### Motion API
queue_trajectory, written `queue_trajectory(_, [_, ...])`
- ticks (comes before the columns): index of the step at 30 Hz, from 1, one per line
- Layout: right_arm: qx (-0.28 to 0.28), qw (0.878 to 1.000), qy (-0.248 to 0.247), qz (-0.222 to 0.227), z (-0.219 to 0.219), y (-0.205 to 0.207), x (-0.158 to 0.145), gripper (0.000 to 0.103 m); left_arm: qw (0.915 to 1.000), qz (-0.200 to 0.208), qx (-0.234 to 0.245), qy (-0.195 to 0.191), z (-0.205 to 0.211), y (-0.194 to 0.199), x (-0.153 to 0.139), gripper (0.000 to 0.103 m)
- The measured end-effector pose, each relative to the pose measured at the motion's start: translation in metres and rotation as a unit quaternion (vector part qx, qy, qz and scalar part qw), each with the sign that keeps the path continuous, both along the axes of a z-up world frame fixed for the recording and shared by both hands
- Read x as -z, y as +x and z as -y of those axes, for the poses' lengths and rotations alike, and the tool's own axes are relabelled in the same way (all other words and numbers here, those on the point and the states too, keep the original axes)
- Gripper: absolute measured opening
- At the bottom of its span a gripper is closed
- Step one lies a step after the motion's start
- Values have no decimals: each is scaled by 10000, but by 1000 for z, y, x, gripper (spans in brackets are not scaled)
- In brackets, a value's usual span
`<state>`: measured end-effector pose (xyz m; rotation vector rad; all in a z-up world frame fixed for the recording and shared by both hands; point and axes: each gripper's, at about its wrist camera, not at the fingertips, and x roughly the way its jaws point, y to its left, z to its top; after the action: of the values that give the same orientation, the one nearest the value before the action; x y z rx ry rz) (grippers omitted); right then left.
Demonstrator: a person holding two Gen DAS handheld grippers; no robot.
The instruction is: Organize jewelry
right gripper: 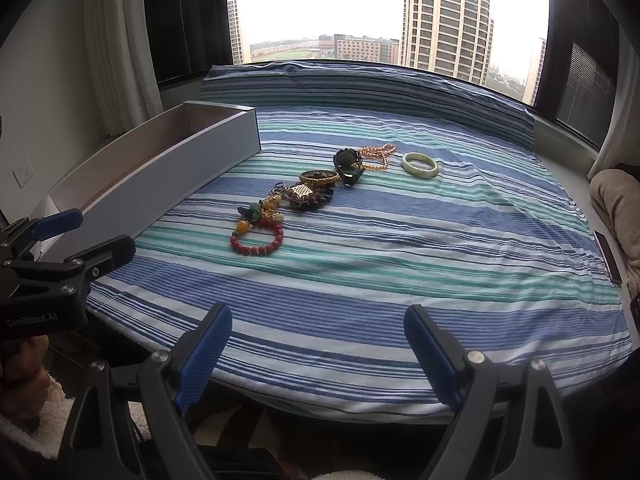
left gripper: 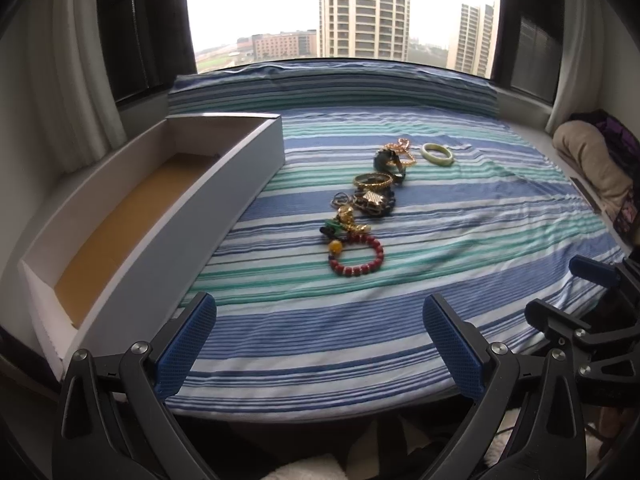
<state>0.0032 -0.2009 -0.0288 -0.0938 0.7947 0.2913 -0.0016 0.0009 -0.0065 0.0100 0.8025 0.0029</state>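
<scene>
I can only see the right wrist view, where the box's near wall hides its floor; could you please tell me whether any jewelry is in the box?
Observer: The left wrist view looks into the box. Its brown floor shows bare, with no jewelry on it.
Operator: Thank you. I see the left gripper only from the side; is anything between its fingers?
Observer: No. The left gripper is open, and only the striped sheet shows between its fingers.
</scene>
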Motion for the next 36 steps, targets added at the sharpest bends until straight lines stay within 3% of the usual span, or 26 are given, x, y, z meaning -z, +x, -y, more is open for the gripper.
queue_trajectory(36, [-96, 9999, 78, -43, -2, 2, 1, 90, 9999, -152, -46, -29, -3, 2, 5, 103])
